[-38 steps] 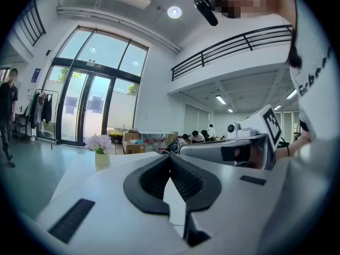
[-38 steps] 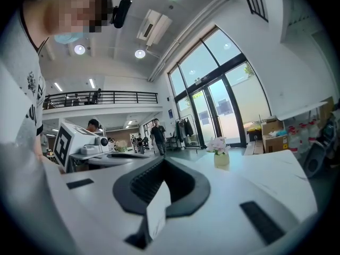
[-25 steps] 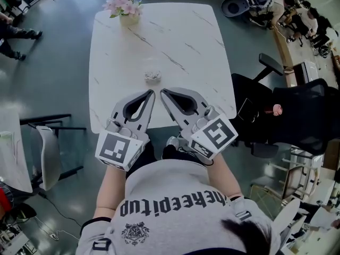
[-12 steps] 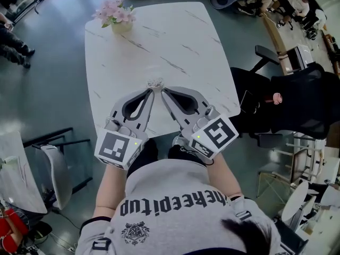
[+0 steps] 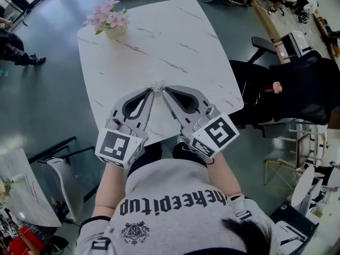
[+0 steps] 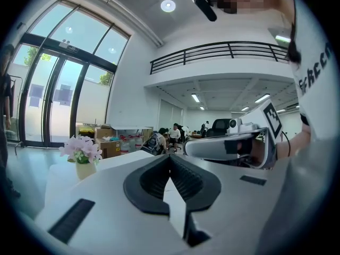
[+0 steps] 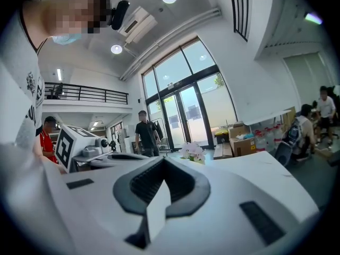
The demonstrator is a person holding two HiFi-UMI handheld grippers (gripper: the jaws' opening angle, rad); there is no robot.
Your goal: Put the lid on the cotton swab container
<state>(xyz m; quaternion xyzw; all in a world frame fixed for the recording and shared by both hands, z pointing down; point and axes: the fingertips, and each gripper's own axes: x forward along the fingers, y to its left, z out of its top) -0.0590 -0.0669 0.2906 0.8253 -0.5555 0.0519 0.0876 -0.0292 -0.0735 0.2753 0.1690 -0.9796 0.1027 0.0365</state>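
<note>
**Left tongs (image 5: pixel 153 91) and right tongs (image 5: pixel 163 90) brought up to the small, clear, round cotton swab container (image 5: pixel 157 84)**

Over the last second the gap between the tips of the tongs and the container has been closed. Earlier the container was seen well clear of both tips, farther out on the white, grey-veined marble surface (image 5: pixel 175 41). Now it sits just beyond the two tips, at the point where they converge, near the near edge of the surface. Whether it is actually touched cannot be told from the head view. The surface has also slid to the left and far side of that view, so the head is judged to have moved as well.

Both pairs of tongs are seen pressed together in their own gripper views, with nothing between the jaws. The container is not caught in either of those views. The pale vase of pink flowers (image 5: pixel 108 19) is left at the far left corner, well apart from the work.

A lid cannot be made out as a separate thing at this size, nor can it be told whether one is already seated. The approach is judged complete. With the jaws shut, a push or press is the likelier next contact, rather than a grasp.
</note>
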